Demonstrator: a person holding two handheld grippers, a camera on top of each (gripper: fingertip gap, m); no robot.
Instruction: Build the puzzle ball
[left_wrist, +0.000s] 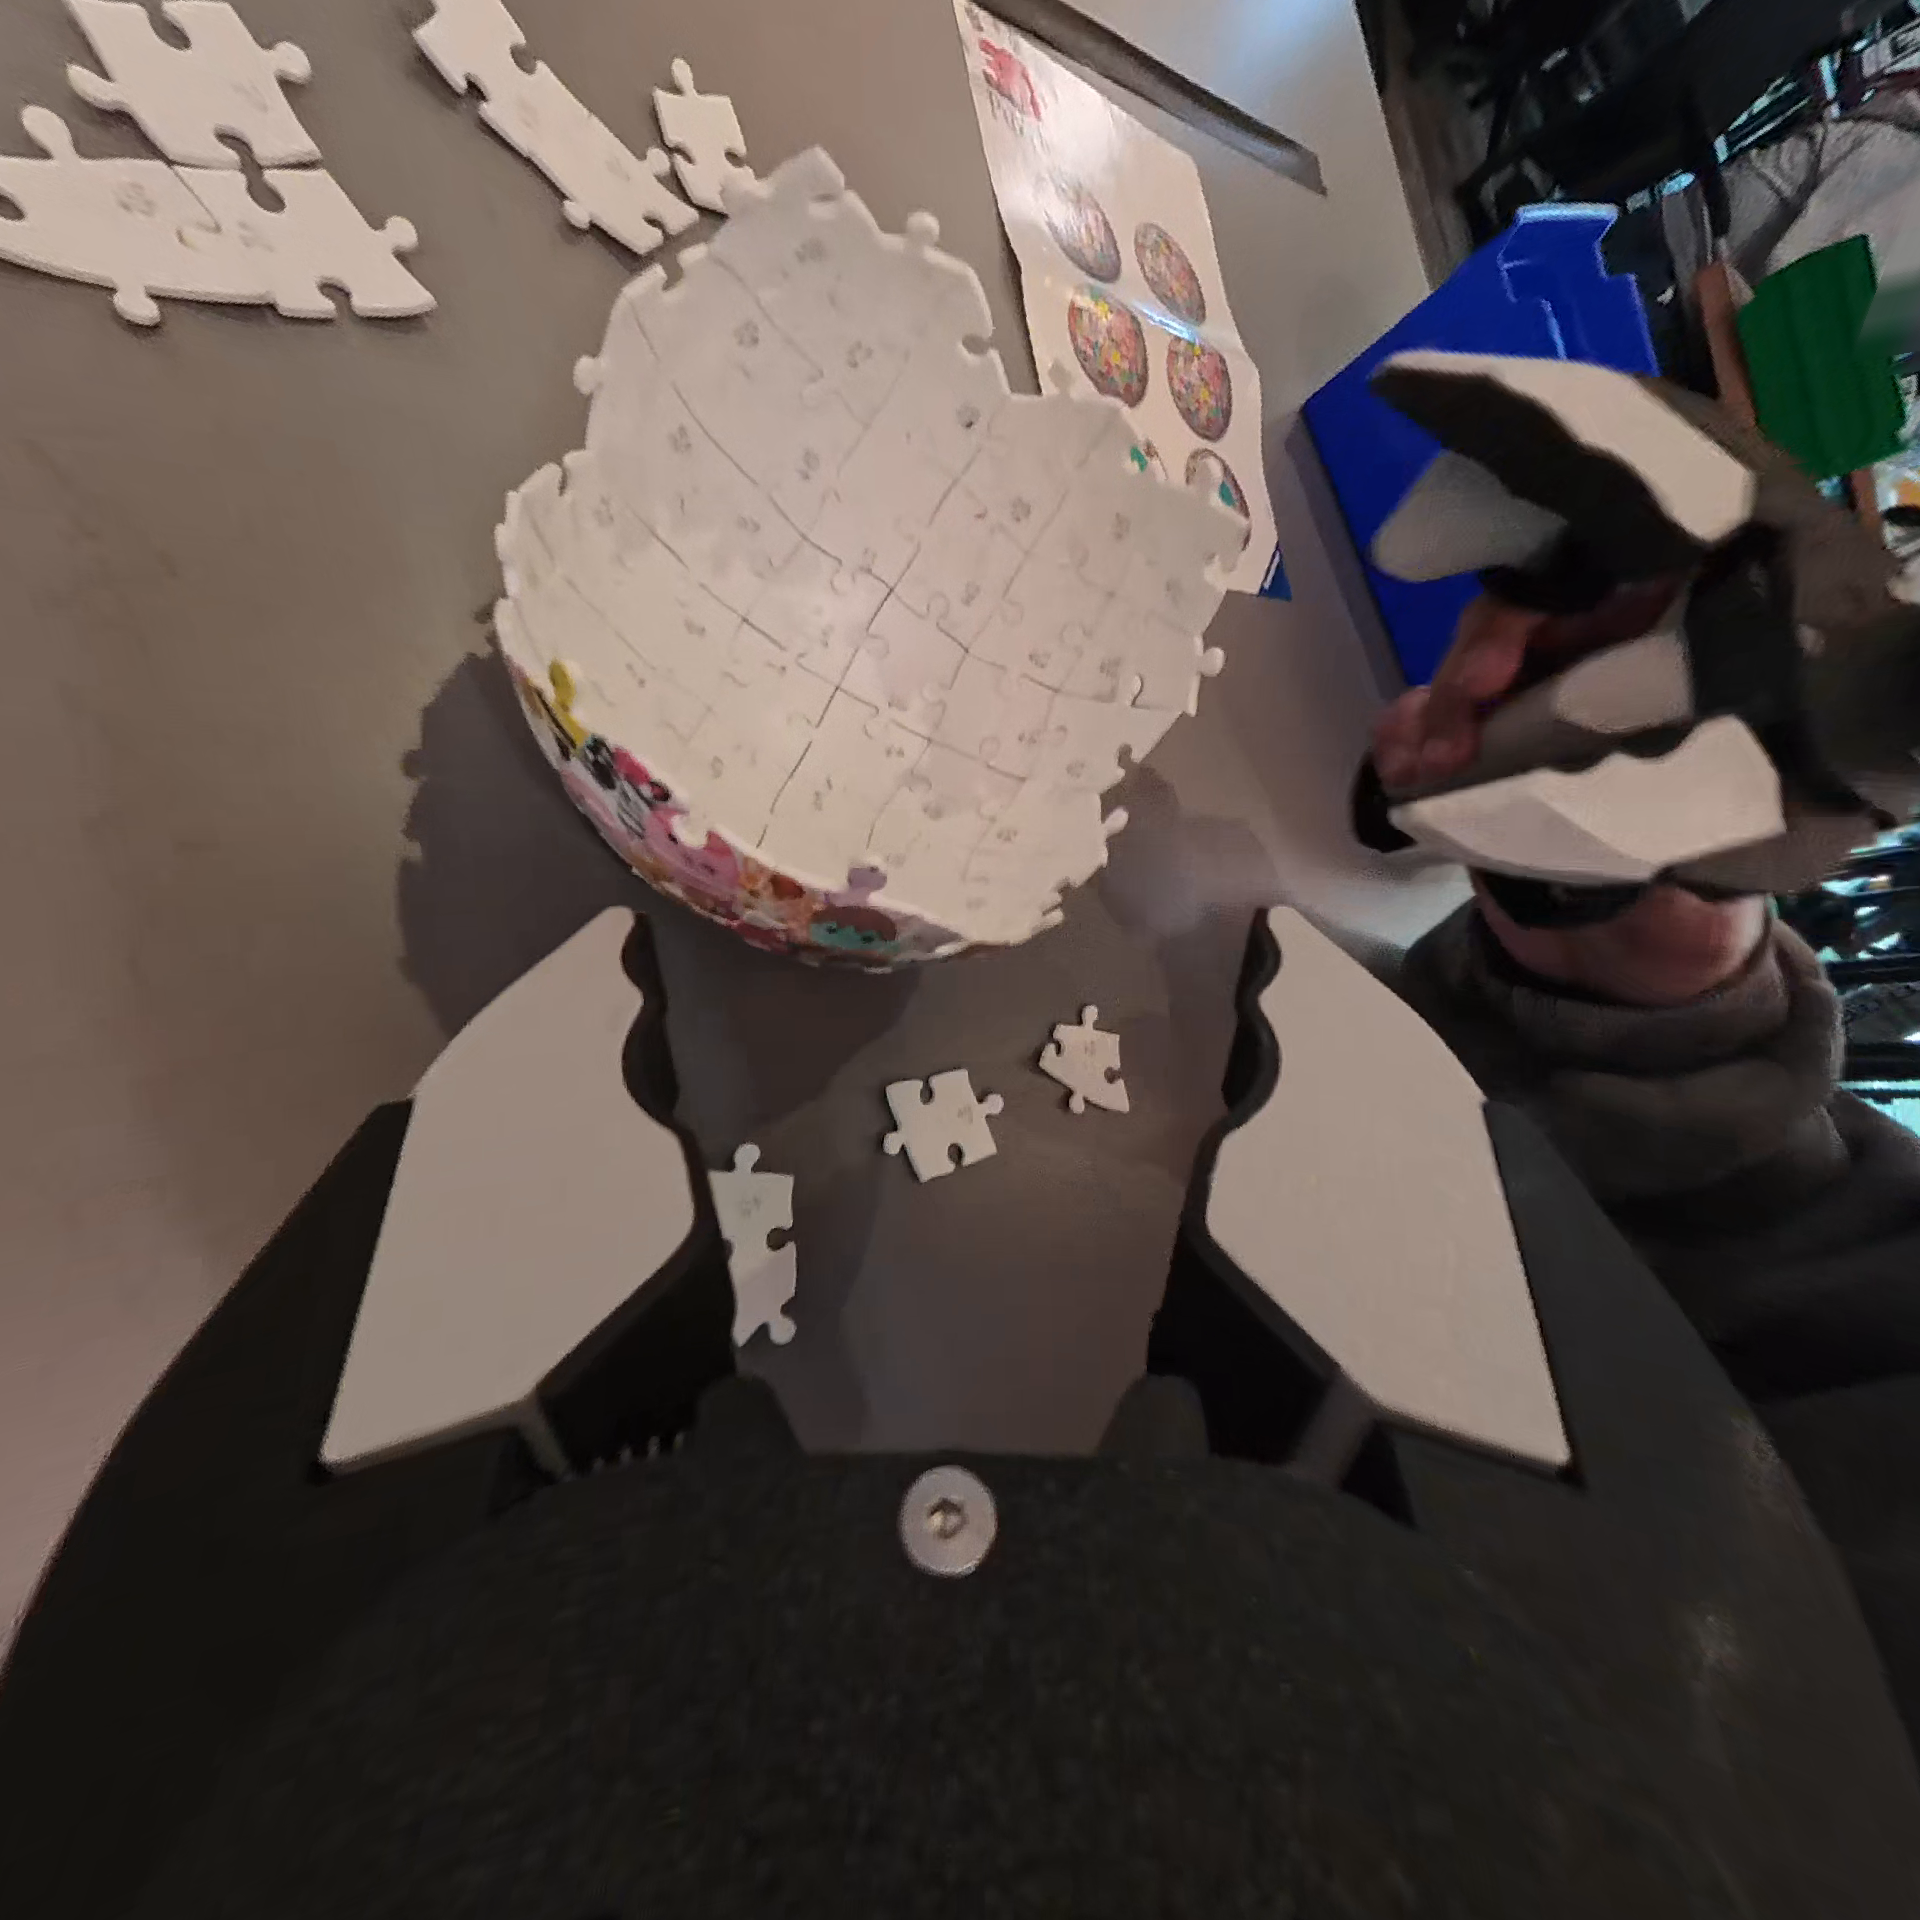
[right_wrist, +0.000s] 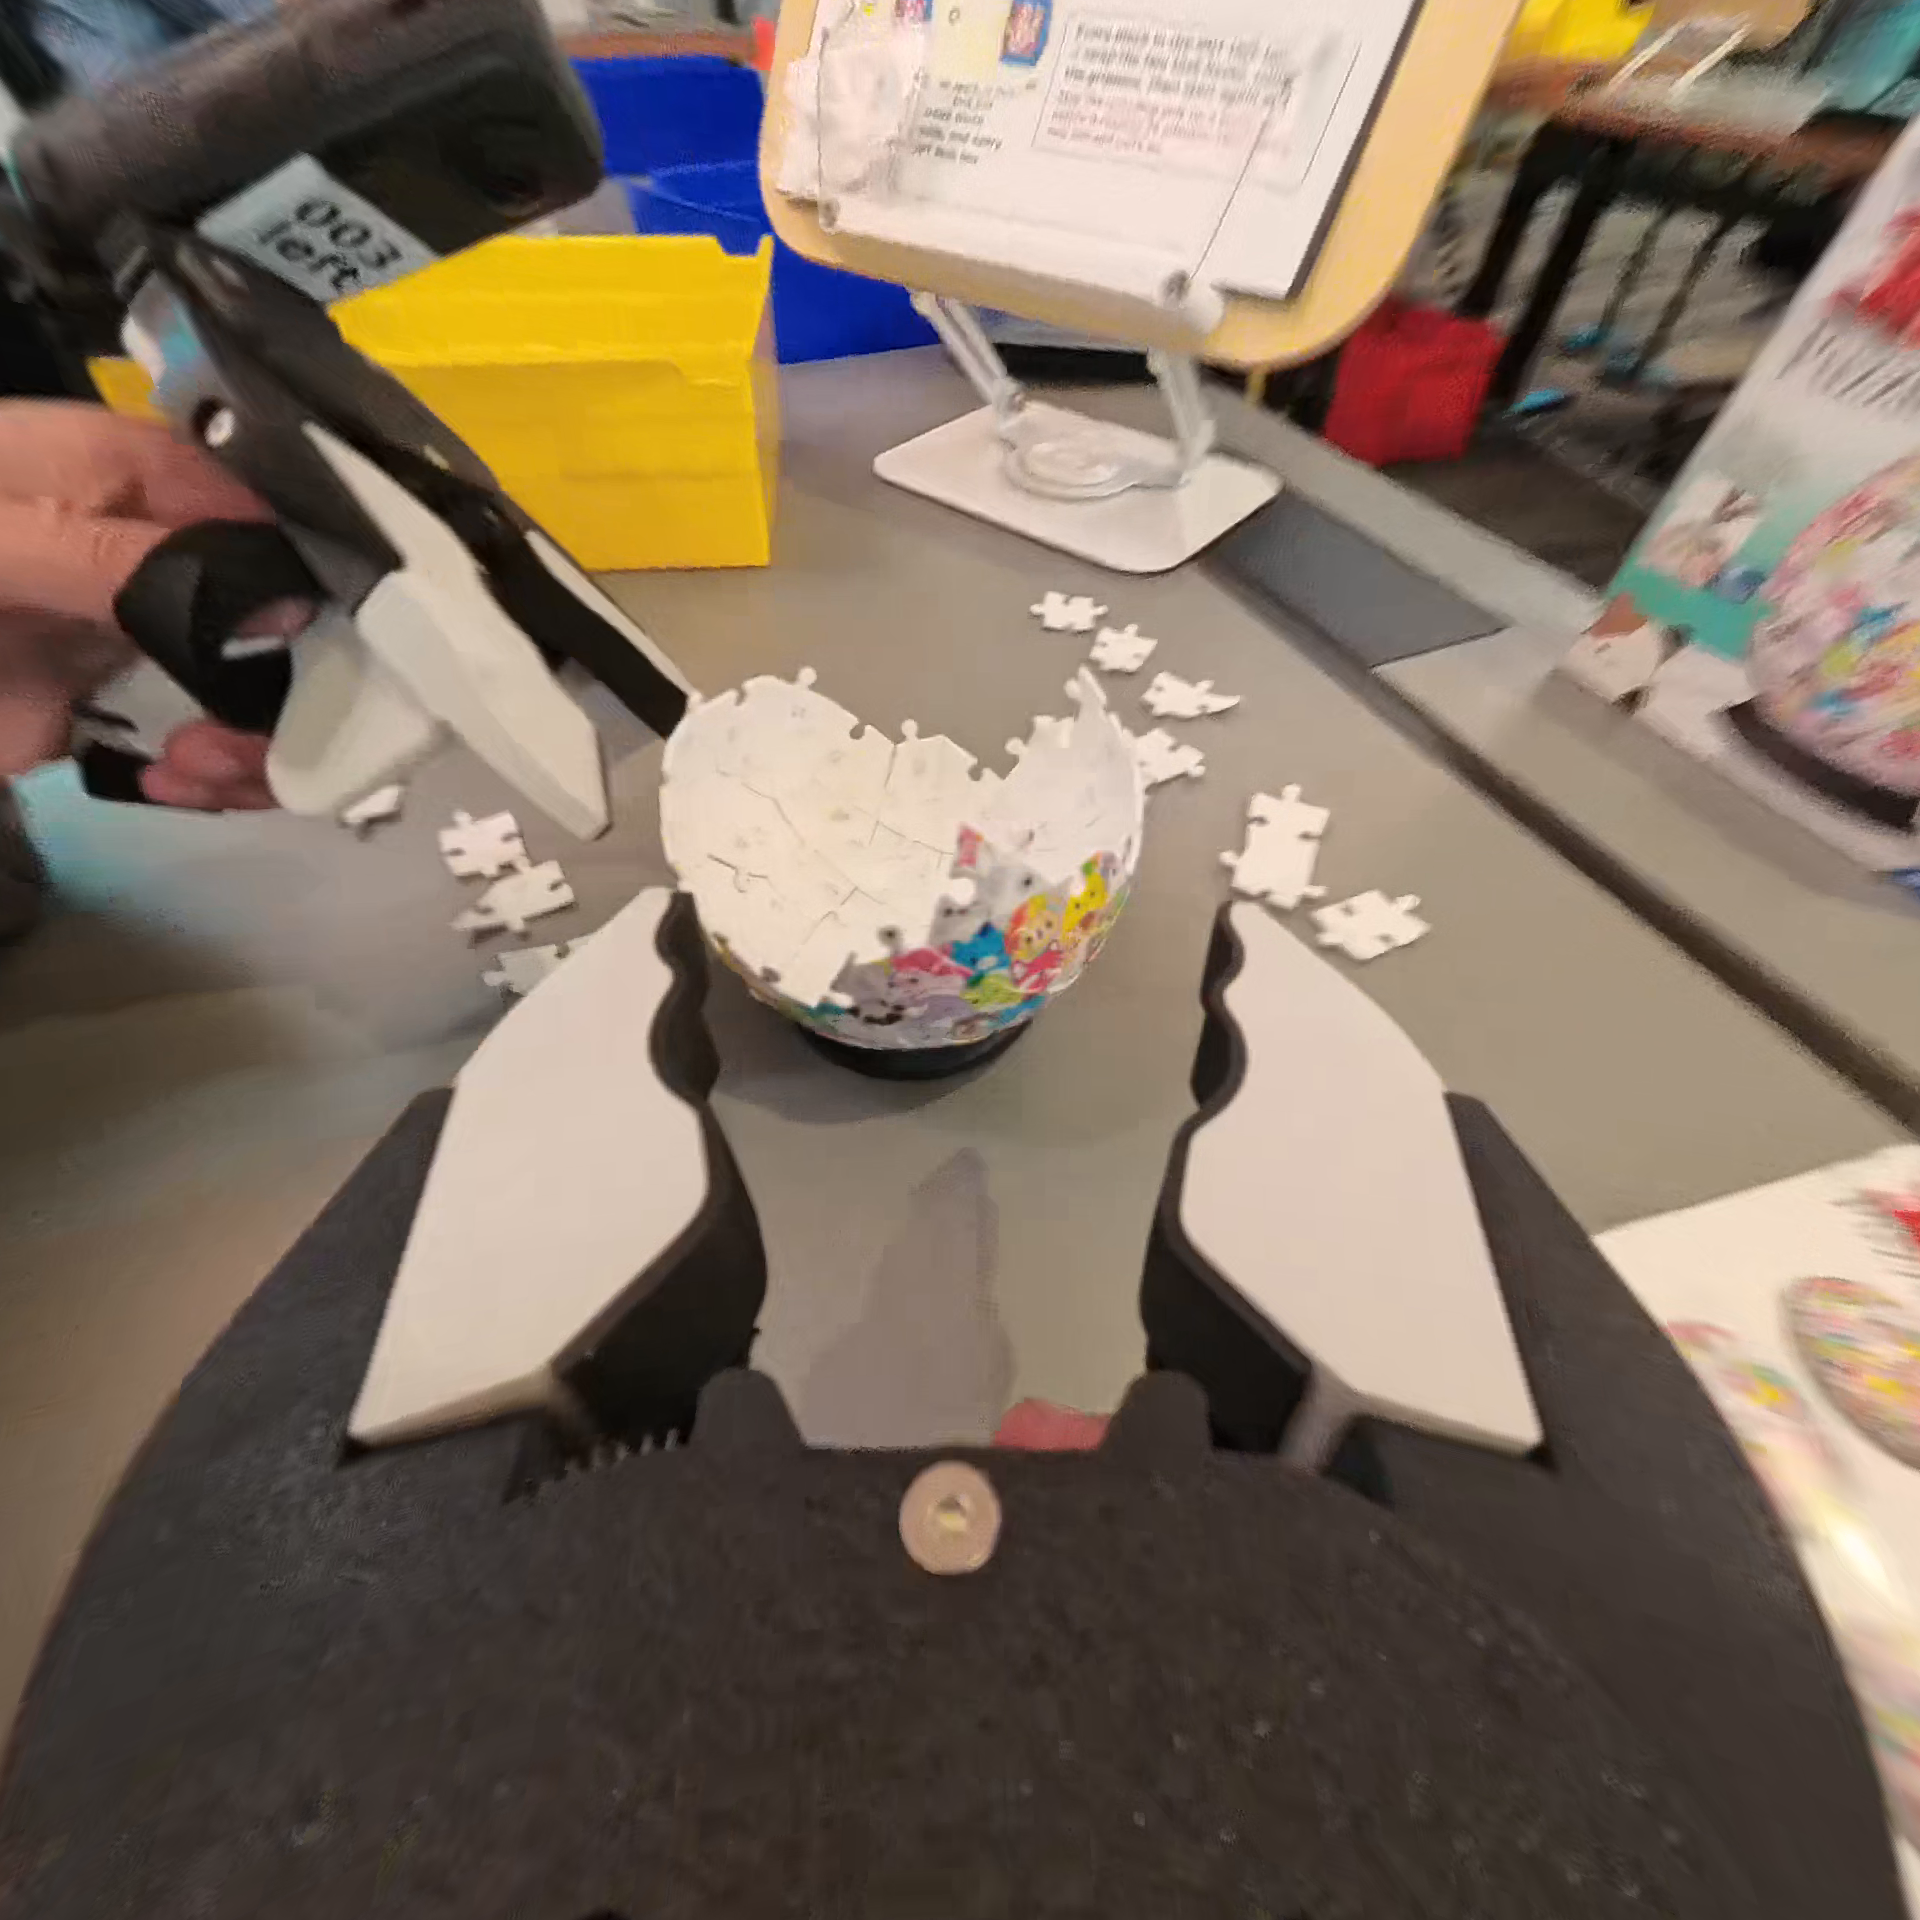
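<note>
The half-built puzzle ball (right_wrist: 902, 873) sits on its black stand (right_wrist: 906, 1058) mid-bench, white insides showing, colourful shell below. Left gripper (left_wrist: 951, 997) hovers right at its rim, jaws wide apart and holding nothing. Right gripper (right_wrist: 945, 982) hangs just in front of the ball, jaws spread, empty too. Loose white pieces (right_wrist: 1276, 847) lie scattered on the grey bench (right_wrist: 312, 1039) around it, a yellow bin (right_wrist: 582, 416) behind.

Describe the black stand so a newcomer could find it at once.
Start at the grey table and find the half-built ball, a white open shell with a cartoon-printed outside. The stand is the low black ring directly under it. Unlike the flat white loose pieces scattered around, it is dark, round and carries the ball.
</note>
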